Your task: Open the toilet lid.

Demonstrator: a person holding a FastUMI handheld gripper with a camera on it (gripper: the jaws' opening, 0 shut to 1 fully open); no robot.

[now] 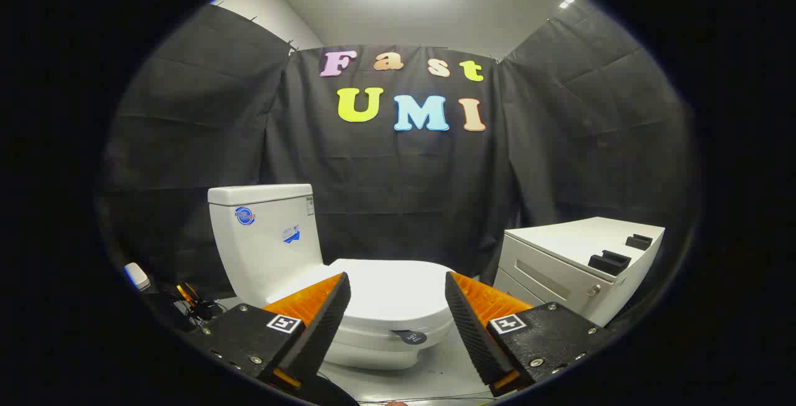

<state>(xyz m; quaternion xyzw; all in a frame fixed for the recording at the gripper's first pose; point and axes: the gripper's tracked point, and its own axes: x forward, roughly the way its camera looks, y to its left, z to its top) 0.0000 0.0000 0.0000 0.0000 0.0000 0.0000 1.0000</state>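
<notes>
A white toilet stands ahead on the floor, its tank [264, 238] upright at the left. The lid [392, 291] lies flat and closed over the bowl, reaching toward the right, with a small dark tab [410, 336] under its front rim. My gripper [398, 285] is open, held above and in front of the bowl. The lid shows in the wide gap between the two fingers, a short way beyond their tips. Nothing is between the fingers, and neither one touches the toilet.
A white drawer cabinet [578, 269] stands right of the toilet, with two dark holders [609, 262] on its top. Cables and a small white device [137, 276] lie on the floor left of the tank. Black cloth walls close the booth behind.
</notes>
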